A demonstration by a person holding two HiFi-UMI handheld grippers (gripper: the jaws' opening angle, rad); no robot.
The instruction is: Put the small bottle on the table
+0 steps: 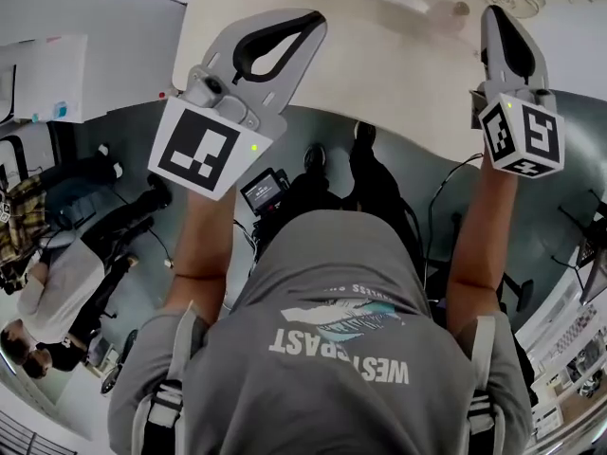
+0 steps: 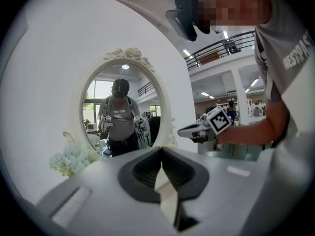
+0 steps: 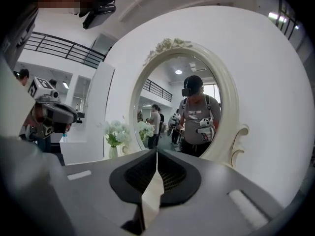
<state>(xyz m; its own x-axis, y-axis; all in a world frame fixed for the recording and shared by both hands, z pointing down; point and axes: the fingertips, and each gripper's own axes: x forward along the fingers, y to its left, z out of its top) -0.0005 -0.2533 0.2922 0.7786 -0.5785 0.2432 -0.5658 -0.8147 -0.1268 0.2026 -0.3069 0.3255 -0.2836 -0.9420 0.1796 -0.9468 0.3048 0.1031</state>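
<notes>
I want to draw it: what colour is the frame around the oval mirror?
White. The mirror frame shows best in the right gripper view.

A large open indoor hall, like a showroom or test space. A mezzanine railing (image 3: 59,47) and ceiling lights (image 2: 226,35) stand above an ornate oval mirror (image 3: 184,100). White flowers (image 3: 116,131) stand beside the mirror, over a white counter (image 1: 379,83).

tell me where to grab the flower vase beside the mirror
Probably the vase body, below the flowers, coming in level from the side: it stands upright and the blooms spread over its mouth, blocking a top approach. The right gripper is shut, so open it first.
</notes>
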